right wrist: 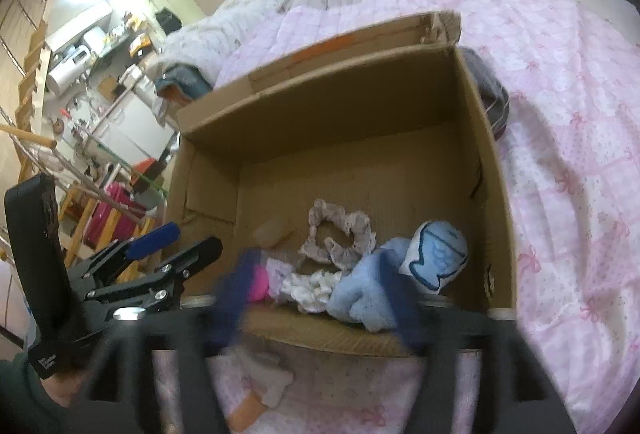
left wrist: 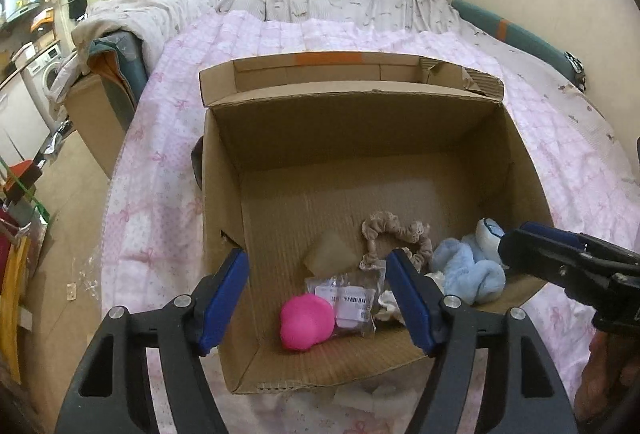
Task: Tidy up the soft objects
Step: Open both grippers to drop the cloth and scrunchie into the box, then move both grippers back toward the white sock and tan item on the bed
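Left gripper (left wrist: 318, 298) wide open, empty, over box (left wrist: 224, 218) | right gripper (right wrist: 320, 298) blurred, apparently open, empty | blue plush (left wrist: 468, 270), scrunchie (left wrist: 394, 238), pink ball (left wrist: 306, 322) inside, apparently gathered for sorting

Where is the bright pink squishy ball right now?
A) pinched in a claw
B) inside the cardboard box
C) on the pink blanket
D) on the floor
B: the pink ball lies on the bottom of the cardboard box, next to a clear plastic packet; no claw touches it.

Soft indoor light, fisheye bending at edges, right view motion-blurred (left view sharp)
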### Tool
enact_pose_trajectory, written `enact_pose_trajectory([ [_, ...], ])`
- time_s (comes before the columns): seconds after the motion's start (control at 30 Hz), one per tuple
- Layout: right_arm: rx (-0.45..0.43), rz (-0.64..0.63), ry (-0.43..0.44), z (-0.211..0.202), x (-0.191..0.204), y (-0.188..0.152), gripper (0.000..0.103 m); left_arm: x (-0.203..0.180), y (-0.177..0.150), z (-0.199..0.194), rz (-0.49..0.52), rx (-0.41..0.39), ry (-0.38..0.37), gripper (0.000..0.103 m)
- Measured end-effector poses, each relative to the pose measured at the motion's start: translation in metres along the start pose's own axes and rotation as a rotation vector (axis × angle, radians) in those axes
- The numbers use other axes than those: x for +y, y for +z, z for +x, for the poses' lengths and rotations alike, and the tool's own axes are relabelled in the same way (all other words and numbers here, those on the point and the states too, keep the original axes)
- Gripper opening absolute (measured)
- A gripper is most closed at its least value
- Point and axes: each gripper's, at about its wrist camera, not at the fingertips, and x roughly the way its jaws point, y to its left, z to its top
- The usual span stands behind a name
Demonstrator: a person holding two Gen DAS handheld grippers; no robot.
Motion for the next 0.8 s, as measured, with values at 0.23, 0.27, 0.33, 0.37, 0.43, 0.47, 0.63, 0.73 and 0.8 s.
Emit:
enact_pose_trajectory([
  [0.23, 0.015, 0.011, -0.007, 0.001, -0.004, -0.001, 0.077, 0.003, -0.002, -0.002, -0.016, 0.021, -0.002, 0.069],
  [0.27, 0.013, 0.008, -0.01, 0.0, -0.004, -0.001, 0.077, 0.003, -0.003, -0.004, -0.007, 0.021, -0.001, 0.069],
  [0.33, 0.013, 0.006, -0.017, -0.002, -0.005, -0.001, 0.077, 0.003, -0.004, -0.009, -0.002, 0.012, 0.014, 0.069],
  [0.37, 0.013, 0.009, -0.019, -0.004, -0.005, -0.002, 0.077, 0.004, -0.004, -0.012, -0.007, 0.002, 0.019, 0.069],
  [0.43, 0.011, 0.017, -0.016, -0.008, -0.006, -0.002, 0.077, 0.007, -0.003, -0.018, -0.02, -0.011, 0.026, 0.069],
  [0.47, 0.009, 0.02, -0.018, -0.01, -0.006, -0.003, 0.077, 0.008, -0.002, -0.021, -0.024, -0.017, 0.026, 0.069],
  [0.63, -0.001, 0.005, -0.047, -0.02, -0.002, -0.007, 0.077, 0.01, -0.004, -0.041, -0.028, -0.055, 0.003, 0.069],
  [0.73, -0.002, -0.002, -0.054, -0.028, 0.002, -0.012, 0.077, 0.012, -0.011, -0.054, -0.034, -0.068, 0.016, 0.069],
  [0.8, -0.004, -0.004, -0.055, -0.033, 0.004, -0.015, 0.077, 0.014, -0.017, -0.061, -0.037, -0.068, 0.028, 0.069],
])
